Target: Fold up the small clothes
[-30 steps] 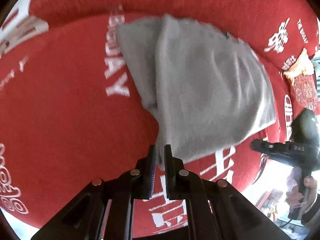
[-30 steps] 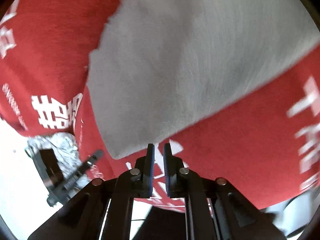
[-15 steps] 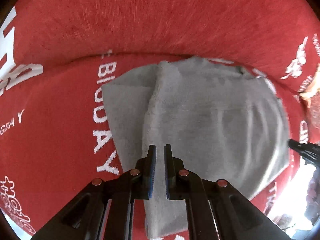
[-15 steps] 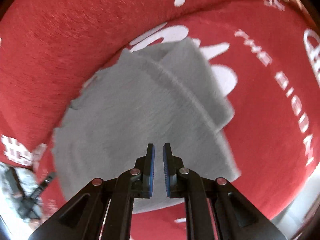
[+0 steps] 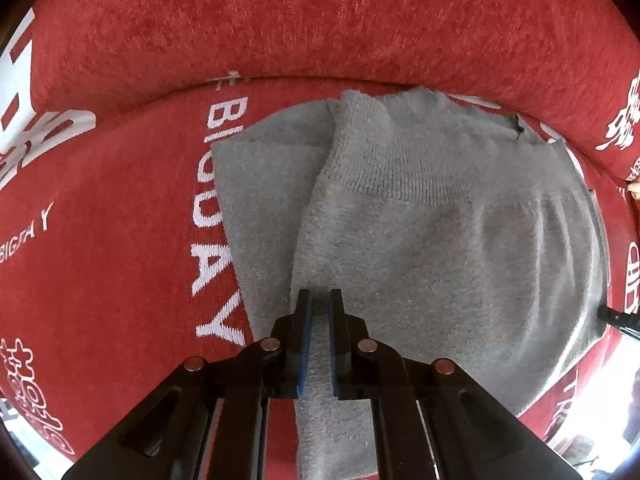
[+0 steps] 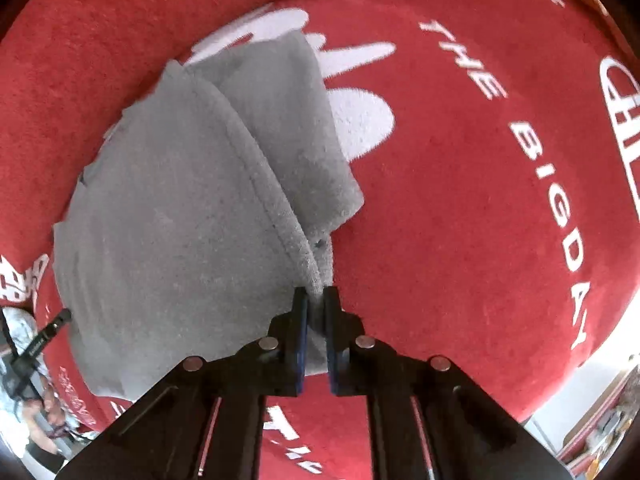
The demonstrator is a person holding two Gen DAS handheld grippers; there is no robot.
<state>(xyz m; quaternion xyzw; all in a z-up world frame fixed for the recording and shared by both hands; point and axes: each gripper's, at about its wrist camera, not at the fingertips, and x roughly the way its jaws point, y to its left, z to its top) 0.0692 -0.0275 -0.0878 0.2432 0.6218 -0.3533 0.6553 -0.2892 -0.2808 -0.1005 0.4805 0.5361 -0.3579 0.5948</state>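
The grey knitted garment (image 5: 420,248) lies half-folded on the red printed cloth (image 5: 120,280). Both the left tongs (image 5: 319,312) and right tongs (image 6: 315,308) are clamped on its near edge. The edge should be carried over level; bare cloth surrounds the garment

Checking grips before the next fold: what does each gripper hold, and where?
Both pinch the grey garment: left gripper on a folded edge of it, right gripper on a seamed edge near a corner.
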